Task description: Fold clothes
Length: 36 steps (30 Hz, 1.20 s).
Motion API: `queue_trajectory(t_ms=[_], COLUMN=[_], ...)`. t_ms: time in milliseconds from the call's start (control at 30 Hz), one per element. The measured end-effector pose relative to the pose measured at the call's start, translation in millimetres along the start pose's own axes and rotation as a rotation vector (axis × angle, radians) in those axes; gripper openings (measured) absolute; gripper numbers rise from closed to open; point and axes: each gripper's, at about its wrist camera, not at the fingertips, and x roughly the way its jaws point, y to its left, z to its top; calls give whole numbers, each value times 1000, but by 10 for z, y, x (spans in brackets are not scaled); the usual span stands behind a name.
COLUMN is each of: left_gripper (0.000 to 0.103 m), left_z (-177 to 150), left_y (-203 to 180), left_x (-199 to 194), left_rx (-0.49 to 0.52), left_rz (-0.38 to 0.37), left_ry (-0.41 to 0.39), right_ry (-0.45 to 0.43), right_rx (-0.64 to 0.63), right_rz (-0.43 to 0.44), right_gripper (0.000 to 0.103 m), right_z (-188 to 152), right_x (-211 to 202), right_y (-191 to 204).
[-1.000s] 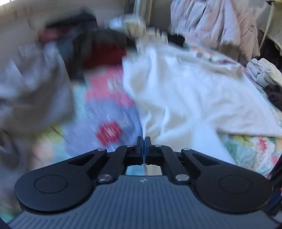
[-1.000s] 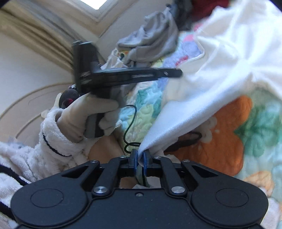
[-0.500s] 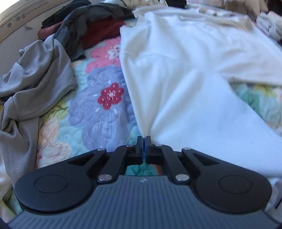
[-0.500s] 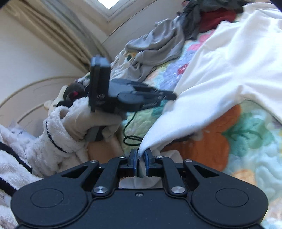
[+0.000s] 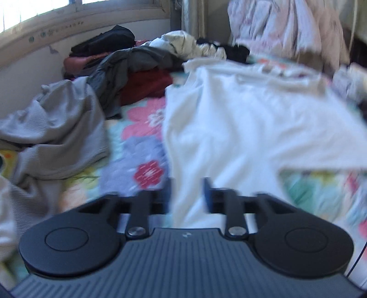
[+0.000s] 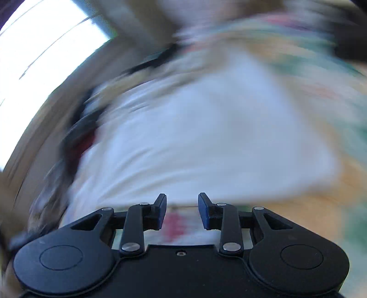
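In the left wrist view, the left gripper [image 5: 187,194] hangs low over a bed with a flowered quilt [image 5: 140,146]. Its jaws are opening, with a clear gap between the two fingers. A strip of the white garment [image 5: 240,128] shows in this gap, but the pads do not press on it. The white garment lies spread over the middle and right part of the quilt, and its near end runs down toward the gripper. To the left of it, apart from it, a grey shirt [image 5: 59,128] lies crumpled. Behind that are a dark grey garment [image 5: 133,62], a dark red cloth [image 5: 146,84] and a black bundle [image 5: 105,41] near the wall under the window [image 5: 45,11]. At the far end of the bed is a heap of pale clothes [image 5: 190,45], and pale fabric [image 5: 286,29] hangs at the upper right. The picture is a little blurred on its right side.

In the right wrist view, almost everything is smeared by motion. The right gripper [image 6: 182,211] is sharp: its jaws are opening and stand apart, and between the fingers I see only the quilt [image 6: 176,227], no cloth pressed. The white garment [image 6: 206,142] fills the middle of the picture, just beyond the fingertips. A bright window [image 6: 45,45] is at the upper left. The dark shapes at the left edge are too blurred to tell.
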Motion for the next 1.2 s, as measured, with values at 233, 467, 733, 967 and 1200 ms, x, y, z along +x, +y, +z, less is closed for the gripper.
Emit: queue_trajectory(t_ms=[233,467,733,967,1200], left_gripper=[41,40,41,41,41], left_z=[237,501,988,1746,2378], left_y=[-540,-1040,-1075,-1408,-1854], left_x=[67,59,-182,-141,125], left_rx=[57,223,334,422,460], left_rz=[-89,-103,-164,-243,-206], left_ry=[-23,35,77,89,95], right_ry=[-168,-292,-235,-321,-258], right_rx=[297,265,187,-33,-568], right_rz=[-108,-40,-86,-96,56], right_gripper=[50,8,6,48,55], right_z=[-196,-133,-291,217,1389], right_x=[-218,1,-3,-757,-1010], right_y=[-744,-960,-1022,-806,178])
